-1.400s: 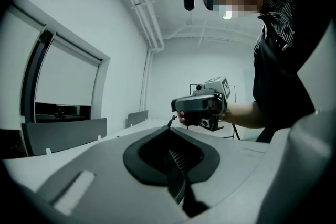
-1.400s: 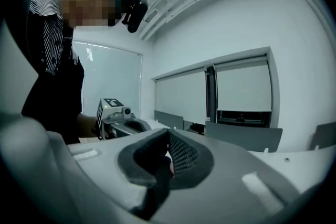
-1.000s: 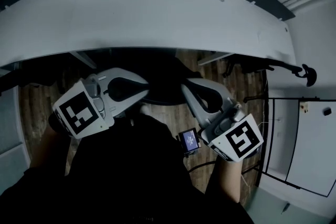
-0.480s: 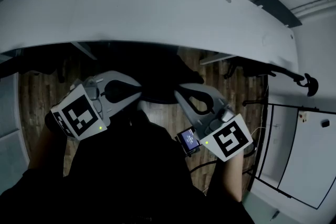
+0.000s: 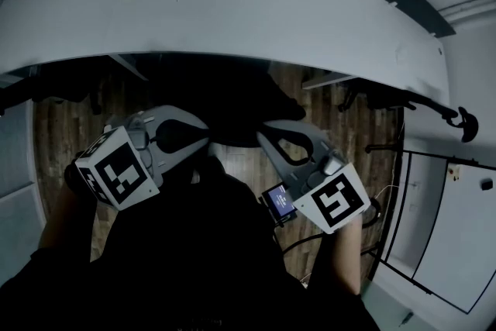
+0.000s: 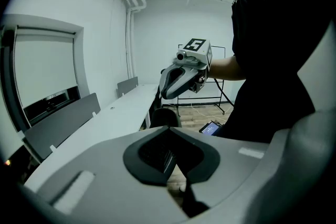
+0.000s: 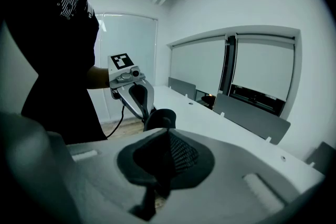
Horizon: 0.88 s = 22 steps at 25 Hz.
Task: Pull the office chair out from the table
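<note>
Head view: I hold my left gripper (image 5: 205, 142) and my right gripper (image 5: 262, 137) low in front of me, their noses angled in toward each other. The dark office chair (image 5: 232, 101) sits between them, its back tucked under the edge of the curved white table (image 5: 232, 12). Both sets of jaws are drawn together. Each tip lies just beside the chair's back, and I cannot tell from here whether either touches it. A small lit screen (image 5: 279, 205) hangs by my right gripper, over the wooden floor (image 5: 54, 151).

Left gripper view: my left gripper (image 6: 181, 191) has its jaws closed, tips meeting with nothing clamped between them. Through the gap behind the tips I see the chair's dark mesh (image 6: 157, 152). The chair's rounded top (image 6: 165, 117) rises just past it, beside the table's long edge.

Right gripper view: my right gripper (image 7: 157, 186) is likewise closed and empty. The mesh of the chair (image 7: 181, 155) shows through the gap behind its tips, and the table (image 7: 220, 123) runs off to the right.
</note>
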Motion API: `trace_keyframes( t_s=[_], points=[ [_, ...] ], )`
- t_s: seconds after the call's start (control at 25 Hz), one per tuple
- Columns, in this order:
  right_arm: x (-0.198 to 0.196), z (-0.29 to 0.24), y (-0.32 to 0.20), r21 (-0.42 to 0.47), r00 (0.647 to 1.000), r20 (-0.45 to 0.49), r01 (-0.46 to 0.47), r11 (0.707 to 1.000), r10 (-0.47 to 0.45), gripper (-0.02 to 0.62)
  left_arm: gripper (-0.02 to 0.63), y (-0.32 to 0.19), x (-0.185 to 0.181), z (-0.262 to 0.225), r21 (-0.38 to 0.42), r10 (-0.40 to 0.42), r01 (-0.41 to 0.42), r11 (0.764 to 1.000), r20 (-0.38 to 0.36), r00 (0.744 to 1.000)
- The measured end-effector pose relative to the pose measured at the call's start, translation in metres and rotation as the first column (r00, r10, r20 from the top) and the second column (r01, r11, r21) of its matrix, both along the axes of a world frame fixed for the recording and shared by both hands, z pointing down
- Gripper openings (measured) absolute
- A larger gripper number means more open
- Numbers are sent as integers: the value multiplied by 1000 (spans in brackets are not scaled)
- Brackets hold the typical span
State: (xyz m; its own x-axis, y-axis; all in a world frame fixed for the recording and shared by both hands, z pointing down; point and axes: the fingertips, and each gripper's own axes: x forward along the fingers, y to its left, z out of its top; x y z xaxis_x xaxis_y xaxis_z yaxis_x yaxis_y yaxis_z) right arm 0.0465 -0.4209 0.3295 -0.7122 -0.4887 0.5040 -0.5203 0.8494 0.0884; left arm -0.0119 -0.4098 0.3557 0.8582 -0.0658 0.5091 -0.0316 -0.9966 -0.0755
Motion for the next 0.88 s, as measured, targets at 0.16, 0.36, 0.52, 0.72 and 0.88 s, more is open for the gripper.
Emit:
trace_keyframes(
  t_s=[0.16,0.36,0.52,0.72,0.88],
  points=[
    [1,9,4,-23,999,-30,25,999,-25,15,26,-2,1,4,-5,-10,10,1000,7,1000],
    [5,20,2,-24,997,-75,32,999,-33,43,121,-5,10,8,14,-20,20,1000,23,1000],
    [7,36,6,-53,983,-163,73,996,-81,191,300,-10,13,21,114,-12,2,993,91,996],
    [11,74,11,-89,940,-298,147,985,-167,319,418,-11,16,59,279,43,-132,951,302,952],
    [11,101,7,-111,909,-361,180,977,-208,359,450,-15,20,90,322,67,-231,918,448,891]
  ],
)
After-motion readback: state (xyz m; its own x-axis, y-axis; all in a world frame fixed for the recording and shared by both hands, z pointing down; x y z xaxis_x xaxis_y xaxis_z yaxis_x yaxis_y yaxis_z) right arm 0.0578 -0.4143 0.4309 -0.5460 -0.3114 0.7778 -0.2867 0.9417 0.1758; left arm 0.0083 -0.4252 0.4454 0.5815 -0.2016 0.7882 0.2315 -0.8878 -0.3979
